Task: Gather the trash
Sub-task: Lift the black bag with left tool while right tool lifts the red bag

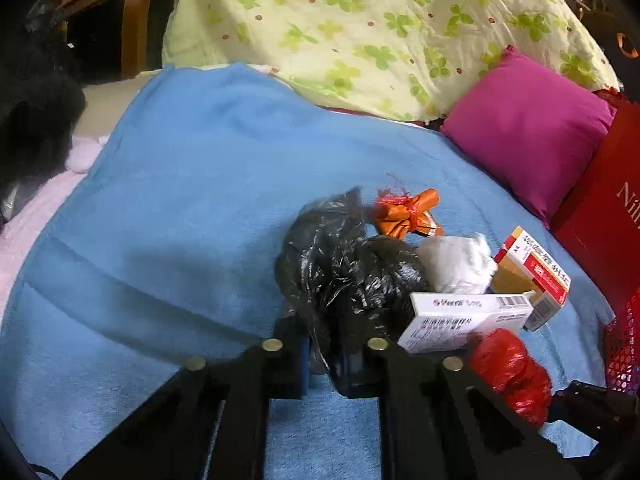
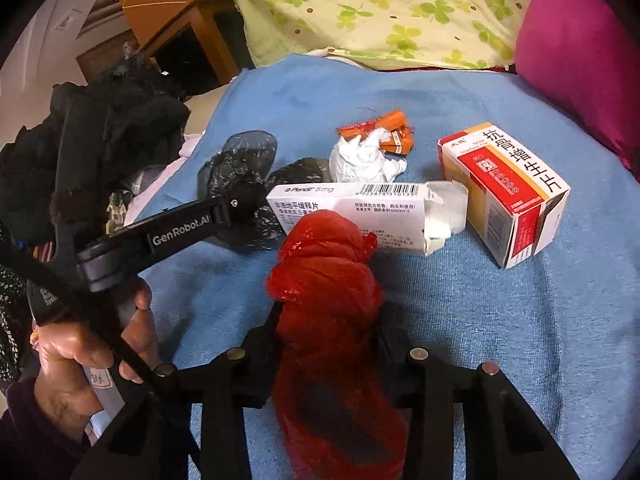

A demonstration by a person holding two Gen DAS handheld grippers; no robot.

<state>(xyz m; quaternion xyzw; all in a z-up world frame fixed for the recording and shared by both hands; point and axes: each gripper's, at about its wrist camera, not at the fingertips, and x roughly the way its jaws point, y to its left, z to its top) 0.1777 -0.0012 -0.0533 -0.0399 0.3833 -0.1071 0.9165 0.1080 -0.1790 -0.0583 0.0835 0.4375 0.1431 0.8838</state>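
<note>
1. Trash sits in one clump on the blue towel (image 1: pixel 180 200) on the bed, so both grippers can reach it.
2. Left gripper (image 1: pixel 326 354) has its jaws nipped nearly together on the black plastic bag (image 1: pixel 344 264), grabbing a thin fold, I reckon.
3. Right gripper (image 2: pixel 326 346) pinches the red plastic bag (image 2: pixel 324 280) between its jaws.
4. White medicine box (image 2: pixel 352 216), red-and-yellow box (image 2: pixel 508 196), crumpled tissue (image 2: pixel 362 160) and orange wrapper (image 2: pixel 384 124) lie loose.

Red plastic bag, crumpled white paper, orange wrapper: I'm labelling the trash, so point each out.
Red plastic bag (image 2: pixel 324 280): right wrist view, on its bunched upper part.
Crumpled white paper (image 2: pixel 362 160): right wrist view, middle of the wad.
Orange wrapper (image 1: pixel 408 216): left wrist view, on its tied middle.
</note>
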